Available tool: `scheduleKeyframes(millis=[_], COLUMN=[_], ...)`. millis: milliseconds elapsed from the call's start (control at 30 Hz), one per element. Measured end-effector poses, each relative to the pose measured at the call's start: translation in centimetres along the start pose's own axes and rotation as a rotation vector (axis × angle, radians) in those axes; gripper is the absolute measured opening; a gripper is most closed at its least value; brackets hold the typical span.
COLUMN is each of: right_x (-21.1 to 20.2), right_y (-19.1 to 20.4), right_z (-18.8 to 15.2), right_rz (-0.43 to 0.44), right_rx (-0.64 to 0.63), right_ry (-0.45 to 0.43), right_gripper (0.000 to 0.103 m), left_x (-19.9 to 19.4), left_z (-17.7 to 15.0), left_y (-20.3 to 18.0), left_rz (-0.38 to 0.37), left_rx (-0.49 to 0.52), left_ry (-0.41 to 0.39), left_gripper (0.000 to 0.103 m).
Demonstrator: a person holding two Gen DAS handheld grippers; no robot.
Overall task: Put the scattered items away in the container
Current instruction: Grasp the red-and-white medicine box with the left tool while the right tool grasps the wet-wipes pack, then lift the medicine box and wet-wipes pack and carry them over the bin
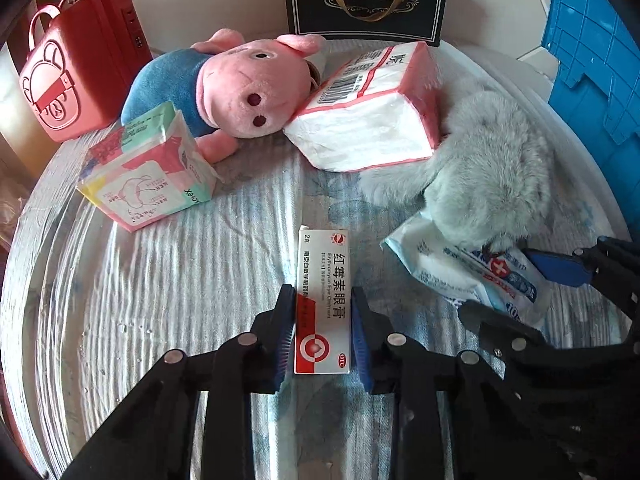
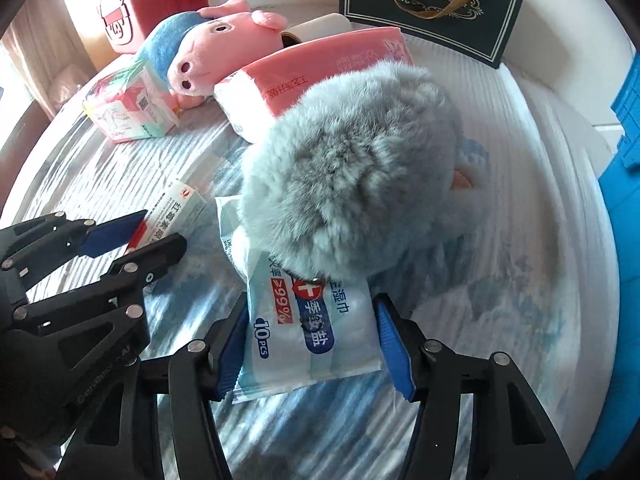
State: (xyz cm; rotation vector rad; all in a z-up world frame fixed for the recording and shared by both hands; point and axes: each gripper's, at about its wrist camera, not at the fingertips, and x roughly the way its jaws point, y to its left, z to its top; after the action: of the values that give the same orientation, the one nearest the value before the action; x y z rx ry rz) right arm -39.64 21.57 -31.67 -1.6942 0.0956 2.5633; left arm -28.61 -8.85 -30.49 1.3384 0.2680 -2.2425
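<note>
Biggest risk here: the right gripper (image 2: 310,344) has its jaws clamped on the wipes pack (image 2: 304,328), but the grey plush (image 2: 352,176) sits on the pack's far end, so a lift could drag it along or slip the soft pack free. Left gripper (image 1: 322,330) jaws are clamped on the ointment box (image 1: 323,300), mid-bed, looks solid. The blue crate (image 1: 592,64) off the bed's right edge: can't see inside it.

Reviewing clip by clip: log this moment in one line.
left gripper: shut on ointment box | right gripper: shut on wipes pack | crate: nothing seen inside
</note>
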Motion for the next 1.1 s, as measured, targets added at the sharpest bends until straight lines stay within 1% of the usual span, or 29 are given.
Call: scheduleKeyframes(millis=[100,200,233,300,333,400,467,533,667,733,867,1100], right_x=[-1.6,-3.2,-3.8,-5.4,-6.2,-7.7,-8.7,-9.4,-12.4,-13.7,-17.5,-24.3], right_y=[0.3,0.2,0.2,0.7,1.0,1.4,2.4,3.0,5.6,7.1,8.9,9.8], right_z=[-1.5,-2.6,-3.0,-4.1,-4.3,-4.5,-3.7,-3.4,-3.2,-3.0,-3.7,-5.1], right_rz=[0.005,0.012,0.011,0.011,0.012,0.010,0.006,0.003,-0.009,-0.016,-0.052,-0.154], right_rx=[0.008,0.019,0.021,0.028,0.031,0.033,0.032,0.030,0.030,0.034,0.035,0.065], right_ry=[0.001,-0.002,-0.007,-0.026,-0.037,-0.065,-0.095,-0.127,-0.195,-0.230,-0.300,-0.420], right_gripper=[0.057,0.057,0.057,0.057,0.057,0.057,0.057,0.057,0.057,0.057,0.057,0.057], left_x=[-2.4,-4.6,-5.4,-6.4,-6.2,-7.2,-8.2,-9.6,-12.7,-14.3,-17.5,-22.1], left_z=[-0.2,-0.4,-1.4,-1.4,-1.5,-1.4,-1.0,-1.5,-2.3,-2.5,-2.8,-2.9], left_y=[0.4,1.6,1.8,1.9,2.8,3.5,4.1,5.6,6.2,6.4,6.5,5.7], left_rz=[0.015,-0.017,-0.016,-0.015,-0.020,-0.012,-0.005,-0.004,-0.002,-0.013,-0.044,-0.108], left_rx=[0.001,-0.020,-0.017,-0.017,-0.019,-0.017,-0.017,-0.020,-0.019,-0.019,-0.008,0.012], left_ry=[-0.049,-0.065,-0.073,-0.078,-0.084,-0.099,-0.113,-0.127,-0.162,-0.185,-0.233,-0.322], left_gripper=[0.026,0.026,0.026,0.026,0.026,0.026,0.026,0.026,0.026,0.026,0.026,0.026])
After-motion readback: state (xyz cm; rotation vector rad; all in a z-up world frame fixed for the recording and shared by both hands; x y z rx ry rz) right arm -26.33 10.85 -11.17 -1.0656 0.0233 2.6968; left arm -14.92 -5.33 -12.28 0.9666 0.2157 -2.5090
